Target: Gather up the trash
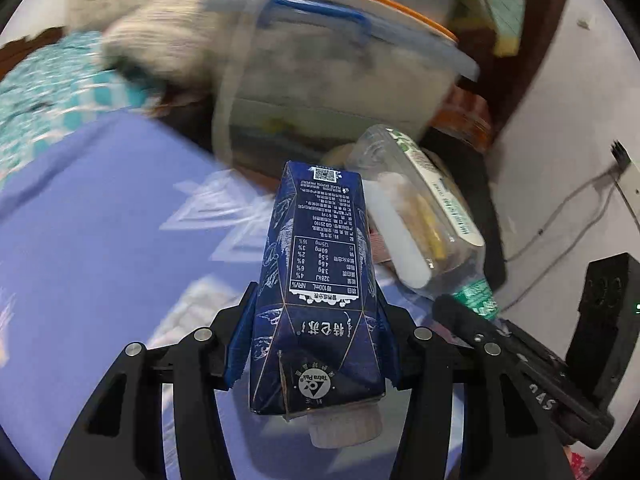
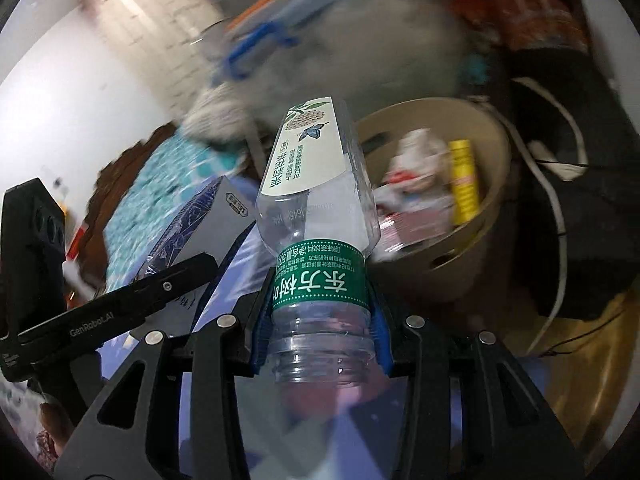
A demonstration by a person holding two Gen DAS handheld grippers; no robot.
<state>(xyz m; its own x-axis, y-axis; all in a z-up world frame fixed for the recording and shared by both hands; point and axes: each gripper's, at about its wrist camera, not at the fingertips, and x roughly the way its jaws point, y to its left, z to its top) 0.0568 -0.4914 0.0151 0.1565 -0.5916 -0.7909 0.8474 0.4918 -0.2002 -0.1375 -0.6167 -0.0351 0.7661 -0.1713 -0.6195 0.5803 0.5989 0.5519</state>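
My left gripper [image 1: 316, 344] is shut on a dark blue milk carton [image 1: 318, 280], cap end toward the camera, held above a blue sheet. My right gripper [image 2: 318, 332] is shut on an empty clear plastic bottle [image 2: 316, 208] with a green neck label, open mouth toward the camera. The bottle also shows in the left wrist view [image 1: 420, 216], just right of the carton, with the right gripper [image 1: 520, 364] below it. The carton [image 2: 192, 224] and left gripper [image 2: 120, 308] show at left in the right wrist view. A tan trash bin [image 2: 460, 264] holding wrappers sits just beyond the bottle.
A clear storage box with blue latches and an orange lid [image 1: 320, 64] stands behind the bin, with a grey plush item [image 1: 160, 40] beside it. A blue sheet [image 1: 100, 240] lies below. White cables [image 2: 556, 200] and dark cloth lie right of the bin.
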